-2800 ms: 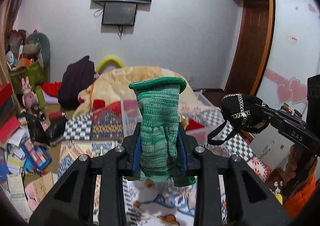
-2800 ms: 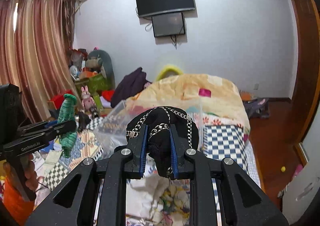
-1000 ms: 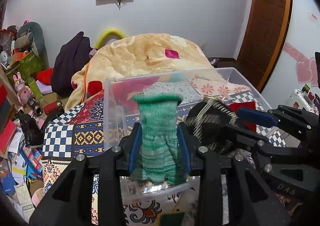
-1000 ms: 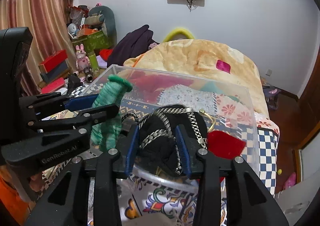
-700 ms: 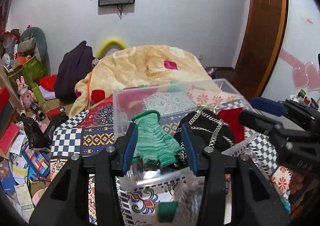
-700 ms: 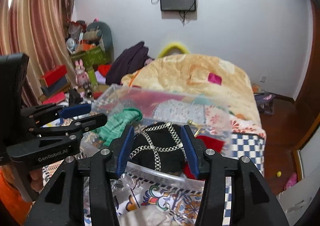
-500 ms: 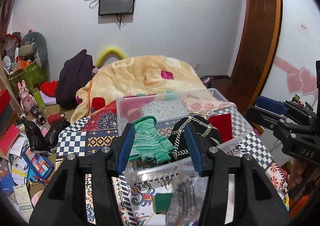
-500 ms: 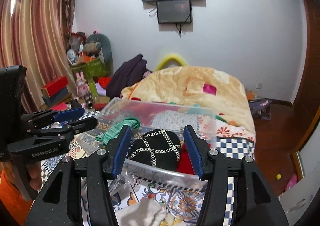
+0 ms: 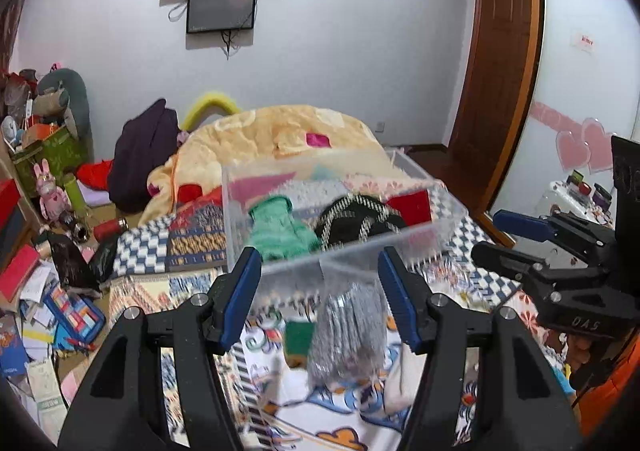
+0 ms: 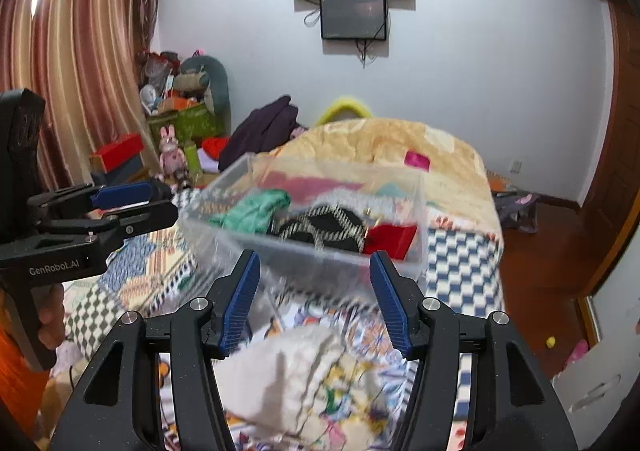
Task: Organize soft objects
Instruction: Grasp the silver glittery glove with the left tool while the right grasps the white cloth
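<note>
Blurring clear bin point(image 9: 436, 227), green glove point(image 9: 280, 231) inside; both hand-held grippers released, empty.

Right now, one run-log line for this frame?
left claw open | right claw open | green glove, black chain bag in clear bin

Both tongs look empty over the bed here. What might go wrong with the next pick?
1. The grey knit item lies right against the clear bin; the open left tongs might bump or shove the bin while closing on it.
2. The white cloth rests on a busy patterned bedspread; the open right tongs might pinch the bedspread along with it.
3. Both views are motion-blurred, so aim may be off.
</note>
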Tool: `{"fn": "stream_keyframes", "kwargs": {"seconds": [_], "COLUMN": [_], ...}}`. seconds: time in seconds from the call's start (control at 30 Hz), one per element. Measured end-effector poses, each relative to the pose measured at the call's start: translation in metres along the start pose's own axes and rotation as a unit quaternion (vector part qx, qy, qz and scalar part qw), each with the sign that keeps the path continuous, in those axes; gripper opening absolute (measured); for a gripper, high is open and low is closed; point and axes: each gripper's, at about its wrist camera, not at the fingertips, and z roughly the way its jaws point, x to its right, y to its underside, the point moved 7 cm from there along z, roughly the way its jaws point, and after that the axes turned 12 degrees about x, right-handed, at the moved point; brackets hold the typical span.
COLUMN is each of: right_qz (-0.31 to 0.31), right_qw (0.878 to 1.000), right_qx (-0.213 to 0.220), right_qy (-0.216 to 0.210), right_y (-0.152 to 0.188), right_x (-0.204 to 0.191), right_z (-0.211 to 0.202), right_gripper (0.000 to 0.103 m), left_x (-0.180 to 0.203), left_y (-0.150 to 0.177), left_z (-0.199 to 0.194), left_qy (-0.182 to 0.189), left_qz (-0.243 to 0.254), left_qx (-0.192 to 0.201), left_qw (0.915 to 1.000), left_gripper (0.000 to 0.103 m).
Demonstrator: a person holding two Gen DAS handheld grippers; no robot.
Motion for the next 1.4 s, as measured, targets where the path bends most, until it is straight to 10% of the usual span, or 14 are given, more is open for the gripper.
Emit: {"fn": "stream_keyframes", "kwargs": {"seconds": [0.53, 0.67, 0.9, 1.4], "right_qz": [0.031, 0.033, 0.037, 0.038], "right_qw": [0.996, 0.994, 0.996, 0.999], "right_qx": [-0.088, -0.098, -0.077, -0.011], "right_qy": [-0.017, -0.019, -0.020, -0.019], "right_y": [0.074, 0.079, 0.068, 0.027], "right_x": [-0.007, -0.009, -0.007, -0.003], "right_z": [0.016, 0.017, 0.007, -0.022], "right_gripper": [0.054, 0.033, 0.012, 0.007], "left_x": [0.007, 0.009, 0.015, 0.019], "left_y": [0.071, 0.070, 0.069, 0.044], "left_z": [0.028, 0.035, 0.034, -0.001], "left_qy": [0.000, 0.002, 0.022, 0.035], "left_qz": [-0.024, -0.015, -0.018, -0.023], "left_qx": [-0.080, -0.075, -0.068, -0.027], "left_qw": [0.9965, 0.9971, 0.9973, 0.9988], "left_gripper": [0.060, 0.051, 0.028, 0.008]}}
